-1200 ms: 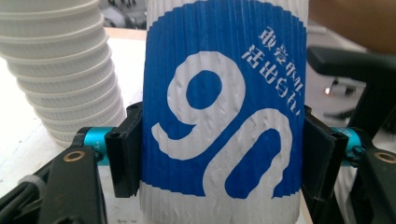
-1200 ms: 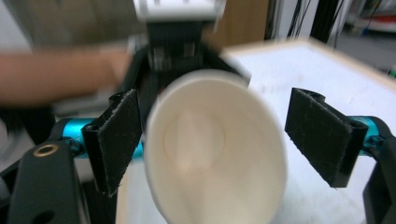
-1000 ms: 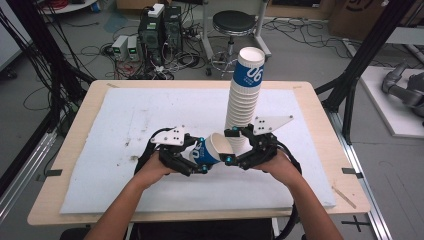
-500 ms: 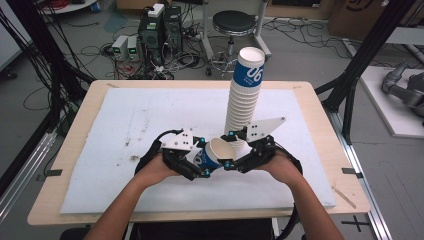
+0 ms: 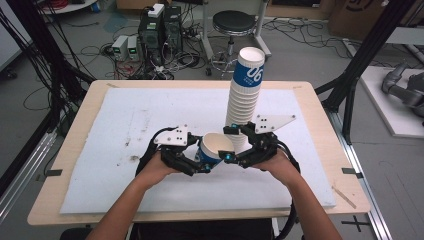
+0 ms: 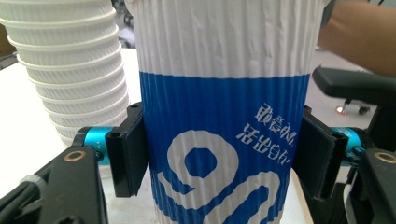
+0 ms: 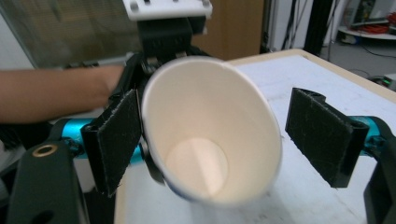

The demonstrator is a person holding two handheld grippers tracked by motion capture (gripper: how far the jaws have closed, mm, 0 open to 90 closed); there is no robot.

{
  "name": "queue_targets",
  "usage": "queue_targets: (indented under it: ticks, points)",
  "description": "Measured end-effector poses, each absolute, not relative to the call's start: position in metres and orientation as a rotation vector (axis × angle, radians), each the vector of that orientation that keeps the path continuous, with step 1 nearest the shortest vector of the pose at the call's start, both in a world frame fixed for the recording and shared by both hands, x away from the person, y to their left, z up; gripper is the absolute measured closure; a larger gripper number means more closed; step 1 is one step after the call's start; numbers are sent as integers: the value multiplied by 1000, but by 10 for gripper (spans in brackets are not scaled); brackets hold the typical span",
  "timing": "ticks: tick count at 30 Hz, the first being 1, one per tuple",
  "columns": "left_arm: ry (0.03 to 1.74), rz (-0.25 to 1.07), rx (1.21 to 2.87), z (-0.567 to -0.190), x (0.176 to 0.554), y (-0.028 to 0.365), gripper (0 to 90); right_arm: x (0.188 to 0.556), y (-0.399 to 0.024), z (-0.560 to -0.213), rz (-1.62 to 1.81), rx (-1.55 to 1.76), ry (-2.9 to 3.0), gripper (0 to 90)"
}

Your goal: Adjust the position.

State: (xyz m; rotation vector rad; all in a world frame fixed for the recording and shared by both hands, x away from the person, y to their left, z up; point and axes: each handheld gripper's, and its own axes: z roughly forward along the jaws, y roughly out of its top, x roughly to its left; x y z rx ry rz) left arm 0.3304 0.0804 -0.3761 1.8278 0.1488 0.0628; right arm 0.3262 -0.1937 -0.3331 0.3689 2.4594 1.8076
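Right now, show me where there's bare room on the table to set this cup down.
The white mat lies bare left of the left gripper, and there is another bare strip along the far edge behind the cup stack. The near middle is crowded: the held cup, both hands, the right gripper and the stack sit close together.

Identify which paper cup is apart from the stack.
The tilted cup clamped in the left gripper: it is tipped, mouth open toward the right gripper, while the rest form the upright stack.

ribbed cup white above a blue band with white lettering, beside all-white stacked cups
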Motion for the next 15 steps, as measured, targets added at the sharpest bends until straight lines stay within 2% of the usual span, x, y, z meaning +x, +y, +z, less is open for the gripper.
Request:
queue_targets:
  ticks: [2, 4, 8, 12, 15]
  points:
    - [135, 74, 1828, -376, 329, 80, 293, 326, -189, -337, 1741, 341, 2505, 171]
    - [143, 69, 1839, -377, 329, 79, 291, 326, -187, -337, 1736, 308, 2516, 223]
    - [148, 114, 1885, -377, 327, 76, 282, 325, -186, -336, 1651, 251, 2526, 258]
    - [148, 145, 1902, -376, 324, 71, 232, 325, -185, -337, 1620, 228, 2538, 265]
    - [132, 142, 1916, -376, 324, 69, 237, 324, -183, -338, 1605, 222, 2561, 263]
